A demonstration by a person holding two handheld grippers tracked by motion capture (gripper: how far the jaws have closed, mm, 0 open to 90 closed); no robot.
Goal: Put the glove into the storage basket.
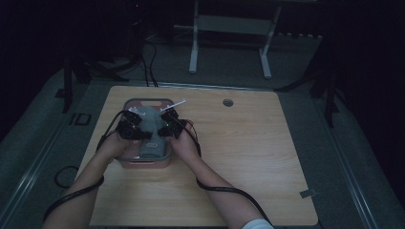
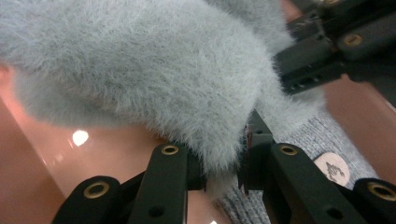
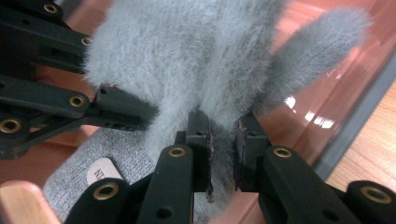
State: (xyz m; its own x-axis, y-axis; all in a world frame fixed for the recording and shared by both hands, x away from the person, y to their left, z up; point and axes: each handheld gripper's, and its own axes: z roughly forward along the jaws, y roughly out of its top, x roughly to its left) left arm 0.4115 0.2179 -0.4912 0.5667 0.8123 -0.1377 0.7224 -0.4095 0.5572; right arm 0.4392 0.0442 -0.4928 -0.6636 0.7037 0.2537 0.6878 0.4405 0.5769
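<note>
Left of frame centre in the high view, a pink tray [image 1: 125, 163] holds a fuzzy grey glove [image 1: 149, 121] above a grey knit item [image 2: 322, 140]. The left gripper [image 2: 224, 175] pinches the glove's fuzz at bottom centre; the right gripper [image 3: 223, 156] likewise clamps a fold of it.

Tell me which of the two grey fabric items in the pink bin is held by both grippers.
The fluffy grey glove: the left gripper and right gripper each pinch its fur. The flat knitted piece with the round patch lies beneath it, ungripped.
</note>
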